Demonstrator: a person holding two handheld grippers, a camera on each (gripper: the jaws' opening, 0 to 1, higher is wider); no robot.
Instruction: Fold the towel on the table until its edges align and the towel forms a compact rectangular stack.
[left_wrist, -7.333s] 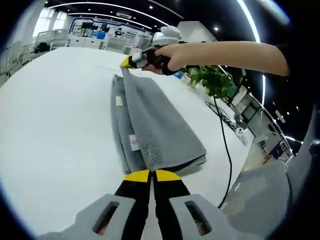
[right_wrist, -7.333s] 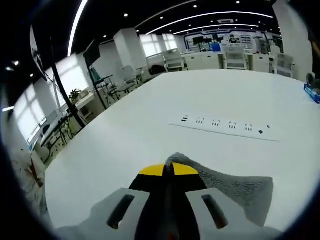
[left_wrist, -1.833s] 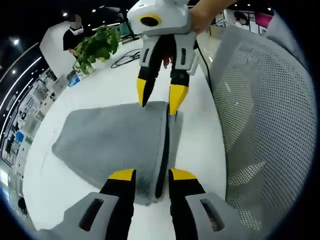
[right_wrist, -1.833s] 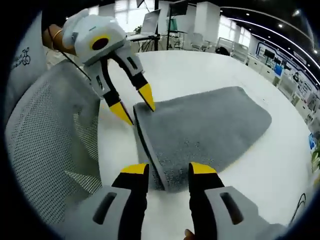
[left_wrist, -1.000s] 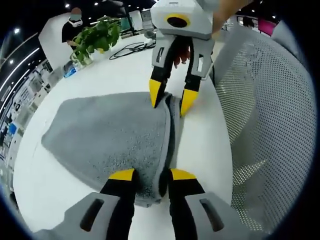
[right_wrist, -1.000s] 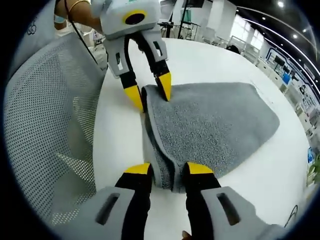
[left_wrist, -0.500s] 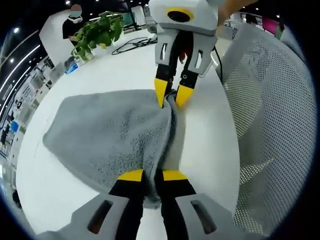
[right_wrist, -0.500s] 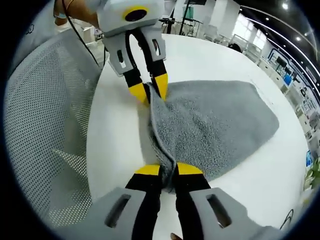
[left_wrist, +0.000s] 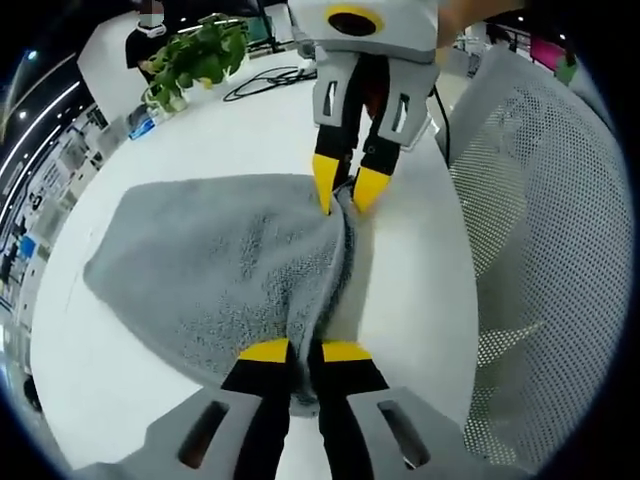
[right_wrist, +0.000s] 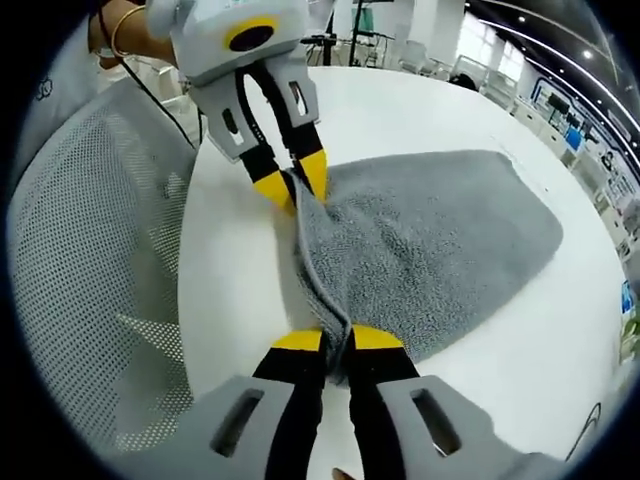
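A grey folded towel (left_wrist: 215, 265) (right_wrist: 440, 240) lies on the white table (left_wrist: 230, 130) near its edge. My left gripper (left_wrist: 305, 352) is shut on one corner of the towel's near edge, and the same gripper (right_wrist: 293, 184) comes into the right gripper view from the upper left. My right gripper (right_wrist: 337, 340) is shut on the other corner of that edge; the left gripper view has this gripper (left_wrist: 346, 190) reaching down from the top. The pinched edge rises slightly off the table between the two grippers.
A grey mesh chair back (left_wrist: 540, 250) (right_wrist: 90, 270) stands right beside the table's edge. A potted green plant (left_wrist: 190, 65) and a black cable (left_wrist: 265, 80) sit at the far side of the table. A person's hand (right_wrist: 120, 30) holds the left gripper.
Both grippers went from open around the towel's edge to shut on its corners. The pinched edge has since lifted a little.
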